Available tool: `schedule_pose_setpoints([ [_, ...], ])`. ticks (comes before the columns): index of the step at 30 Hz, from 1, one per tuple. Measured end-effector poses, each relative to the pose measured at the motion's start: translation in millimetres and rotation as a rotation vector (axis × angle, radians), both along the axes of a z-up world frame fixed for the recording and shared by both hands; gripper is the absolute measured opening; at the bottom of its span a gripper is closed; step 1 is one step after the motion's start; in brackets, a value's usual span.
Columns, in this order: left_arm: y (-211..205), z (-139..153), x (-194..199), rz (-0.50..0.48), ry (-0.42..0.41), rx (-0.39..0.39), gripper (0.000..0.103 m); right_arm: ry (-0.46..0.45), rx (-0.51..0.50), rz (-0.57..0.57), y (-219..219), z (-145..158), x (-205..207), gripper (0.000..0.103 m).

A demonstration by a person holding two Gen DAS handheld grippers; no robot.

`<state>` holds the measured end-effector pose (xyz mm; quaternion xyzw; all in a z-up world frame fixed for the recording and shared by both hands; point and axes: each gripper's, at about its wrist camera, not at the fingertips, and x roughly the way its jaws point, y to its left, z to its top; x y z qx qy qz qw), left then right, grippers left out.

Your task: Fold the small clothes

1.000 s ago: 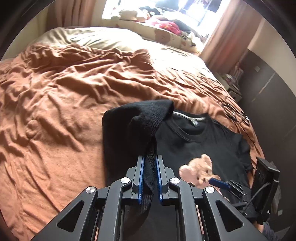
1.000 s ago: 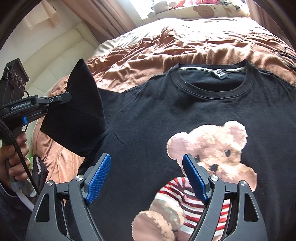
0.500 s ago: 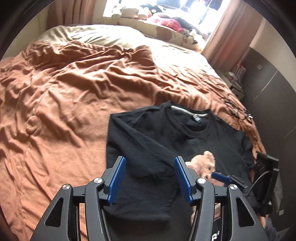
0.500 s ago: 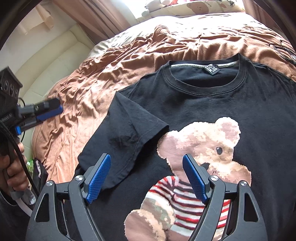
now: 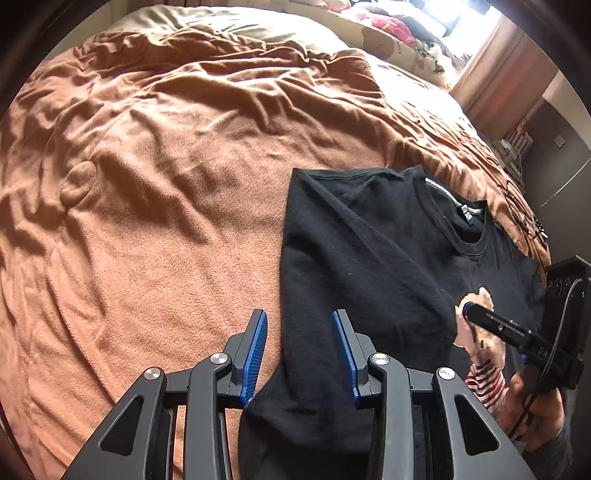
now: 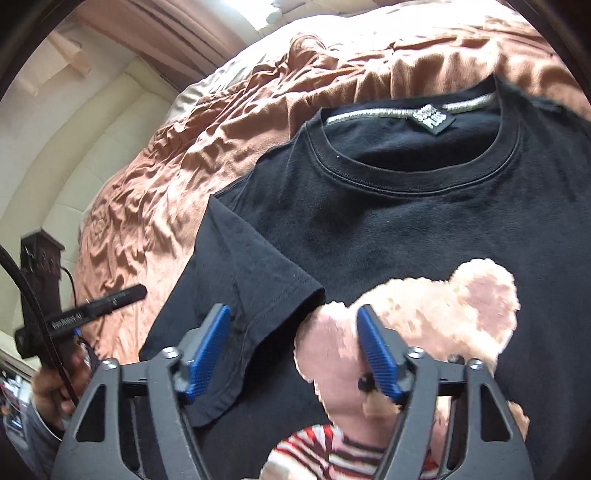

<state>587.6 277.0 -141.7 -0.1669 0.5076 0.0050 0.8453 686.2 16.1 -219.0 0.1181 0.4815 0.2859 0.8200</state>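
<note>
A black T-shirt [image 5: 369, 258] with a teddy bear print [image 6: 424, 314] lies flat on a brown blanket [image 5: 166, 184]. Its left sleeve [image 6: 251, 288] is folded inward over the chest. My left gripper [image 5: 301, 347] hangs low over the shirt's left side edge; its jaws are closing, with that edge between them and the blue pads clear of the cloth. My right gripper [image 6: 291, 350] hovers over the folded sleeve's hem and the bear's head, its jaws also closing and not touching the fabric. Each gripper shows in the other's view: the right gripper [image 5: 467, 308] and the left gripper [image 6: 136, 291].
The rumpled blanket covers a wide bed, with pillows and soft toys [image 5: 388, 33] at its far end. A cream padded headboard [image 6: 55, 166] stands on the left. Dark cables [image 5: 524, 218] lie near the bed's right edge. A person's hand [image 6: 55, 387] holds the left gripper.
The left gripper let go of the lifted sleeve, which now lies folded over the chest, then sank toward the shirt's left edge. The right gripper moved closer to the sleeve hem and its jaws narrowed.
</note>
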Motion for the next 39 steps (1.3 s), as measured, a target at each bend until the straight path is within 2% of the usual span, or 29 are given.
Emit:
schedule_pose_setpoints([
  [2, 2, -6, 2, 0.006, 0.011, -0.006, 0.031, 0.012, 0.008, 0.004, 3, -4, 7, 0.051],
  [5, 3, -13, 6, 0.011, 0.019, -0.007, 0.03, 0.045, 0.022, 0.011, 8, -13, 17, 0.036],
  [7, 2, -16, 10, 0.007, 0.024, -0.007, 0.03, 0.063, 0.022, 0.023, 11, -18, 21, 0.015],
  [9, 1, -18, 15, 0.004, 0.029, -0.003, 0.03, 0.047, 0.017, 0.025, 8, -16, 24, 0.004],
  [11, 1, -19, 20, 0.0, 0.034, 0.008, 0.03, 0.039, 0.077, 0.009, -3, -14, 24, 0.0],
  [18, -2, -22, 43, -0.005, 0.049, 0.053, 0.03, -0.019, 0.169, -0.048, -29, -11, 11, 0.0],
  [20, -5, -22, 50, -0.014, 0.048, 0.073, 0.03, -0.03, 0.144, -0.057, -30, -12, 8, 0.0],
  [23, -7, -24, 56, -0.018, 0.05, 0.076, 0.03, 0.01, 0.121, -0.08, -30, -14, 11, 0.0],
  [24, -8, -25, 57, -0.02, 0.052, 0.081, 0.03, 0.019, 0.123, -0.08, -29, -16, 12, 0.009],
  [25, -9, -26, 59, -0.02, 0.055, 0.086, 0.03, 0.028, 0.135, -0.08, -28, -18, 13, 0.041],
  [26, -9, -27, 60, -0.019, 0.058, 0.088, 0.03, 0.034, 0.162, -0.076, -28, -16, 12, 0.059],
  [27, -10, -28, 60, -0.018, 0.061, 0.087, 0.03, 0.032, 0.198, -0.07, -28, -16, 11, 0.071],
  [32, -9, -29, 62, -0.016, 0.063, 0.092, 0.03, 0.054, 0.189, -0.083, -27, -18, 16, 0.071],
  [33, -9, -29, 62, -0.013, 0.062, 0.089, 0.03, 0.059, 0.191, -0.082, -26, -19, 17, 0.068],
  [34, -9, -30, 64, -0.012, 0.062, 0.087, 0.03, 0.082, 0.199, -0.067, -24, -21, 18, 0.054],
  [36, -10, -31, 65, -0.014, 0.066, 0.09, 0.03, 0.153, 0.215, -0.042, -17, -31, 24, 0.035],
  [39, -10, -34, 66, -0.011, 0.072, 0.09, 0.03, 0.163, 0.192, -0.055, -12, -33, 31, 0.03],
])
